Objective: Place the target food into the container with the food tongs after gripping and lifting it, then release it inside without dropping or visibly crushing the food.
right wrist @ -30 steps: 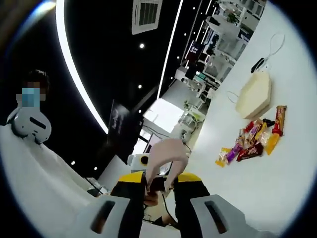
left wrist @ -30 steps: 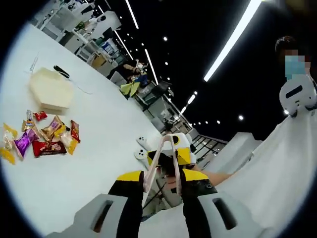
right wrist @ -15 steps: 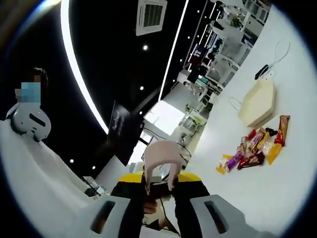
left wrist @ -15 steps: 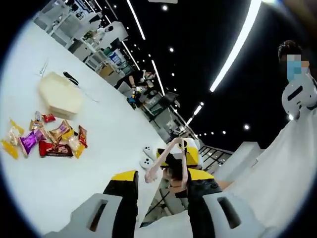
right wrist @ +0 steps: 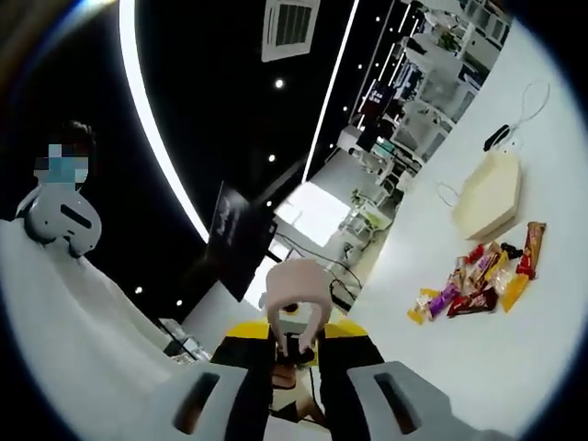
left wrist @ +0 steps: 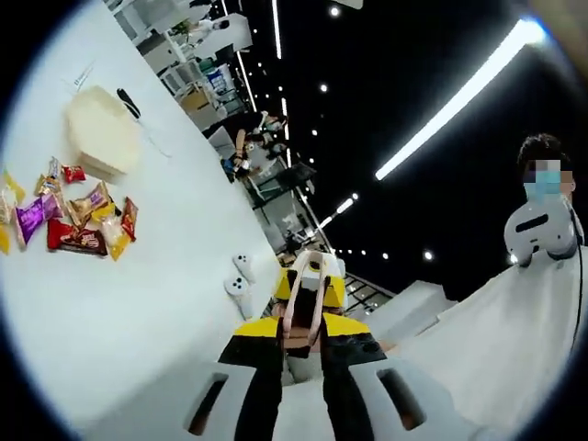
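Pinkish tongs [left wrist: 304,299] pinched in left gripper [left wrist: 301,338], tips together, holding nothing | right gripper [right wrist: 292,347] grips another pair [right wrist: 296,296] | both raised, snack pile [left wrist: 69,216] beside hexagonal container [left wrist: 101,133], untouched

We see a white table [left wrist: 138,303] carrying a pale cream container [left wrist: 101,133] and a heap of snack packets [left wrist: 78,216] in purple, red, gold and yellow. The pink food tongs [left wrist: 306,299] stand out against yellow-and-black jaws on grey bodies. In the right gripper view the tongs [right wrist: 296,299] look pale pink, and one long packet [right wrist: 530,248] is brown.
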Motion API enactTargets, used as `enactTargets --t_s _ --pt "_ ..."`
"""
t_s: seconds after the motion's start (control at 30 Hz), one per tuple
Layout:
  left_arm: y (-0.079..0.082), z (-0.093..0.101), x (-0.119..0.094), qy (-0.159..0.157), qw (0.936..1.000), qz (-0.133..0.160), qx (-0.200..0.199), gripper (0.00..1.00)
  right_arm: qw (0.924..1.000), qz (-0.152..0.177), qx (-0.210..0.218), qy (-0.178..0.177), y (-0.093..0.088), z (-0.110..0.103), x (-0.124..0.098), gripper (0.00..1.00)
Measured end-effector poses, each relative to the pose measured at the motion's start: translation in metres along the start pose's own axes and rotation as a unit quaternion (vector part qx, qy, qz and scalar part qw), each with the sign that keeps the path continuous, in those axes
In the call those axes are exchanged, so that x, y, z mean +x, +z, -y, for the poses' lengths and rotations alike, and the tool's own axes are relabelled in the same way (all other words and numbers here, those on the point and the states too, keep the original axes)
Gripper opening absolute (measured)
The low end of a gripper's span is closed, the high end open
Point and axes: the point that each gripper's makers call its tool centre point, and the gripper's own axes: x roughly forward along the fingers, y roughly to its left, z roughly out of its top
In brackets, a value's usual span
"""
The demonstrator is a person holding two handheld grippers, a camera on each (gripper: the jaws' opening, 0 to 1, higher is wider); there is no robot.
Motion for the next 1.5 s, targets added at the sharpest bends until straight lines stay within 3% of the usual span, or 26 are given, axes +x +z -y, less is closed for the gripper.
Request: enactTargets --t_s 0.3,0.5,0.9,1.1,1.17,1.23,1.27,1.37,1.5 --pt "-0.002 0.011 -0.007 -0.008 0.9998 -0.014 0.013 0.04 0.9997 -0.019 -0.011 0.006 -0.010 -0.009 0.005 0.20" --pt "-0.008 0.013 -0.012 -0.011 0.9994 -0.032 0.008 0.03 0.9985 -0.051 -0.017 0.012 -0.019 -0.011 0.007 0.20" --pt "-0.022 0.018 -0.003 -0.012 0.9971 -0.065 0.036 0.03 0.9986 -0.049 -0.009 0.018 -0.028 -0.016 0.010 0.20" --pt "-0.022 0.017 -0.003 -0.013 0.9962 -0.073 0.045 0.03 0.9989 -0.042 -0.008 0.017 -0.027 -0.016 0.008 0.16" --pt "-0.021 0.018 -0.003 -0.012 0.9961 -0.074 0.046 0.07 0.9990 -0.033 -0.025 0.018 -0.024 -0.017 0.008 0.16" --pt "-0.017 0.014 -0.002 -0.005 0.9965 -0.063 0.055 0.14 0.9989 -0.029 -0.033 0.016 -0.023 -0.017 0.008 0.18" --pt "-0.009 0.013 -0.001 -0.003 0.9967 -0.038 0.072 0.17 0.9991 -0.022 -0.034 0.012 -0.020 -0.016 0.008 0.19" --pt "-0.001 0.016 0.001 0.004 0.9943 -0.006 0.106 0.22 0.9991 -0.005 -0.038 0.017 -0.012 -0.017 0.009 0.20" --pt "0.006 0.016 0.000 0.006 0.9946 0.015 0.102 0.28 0.9981 0.008 -0.058 0.017 -0.006 -0.020 0.011 0.22"
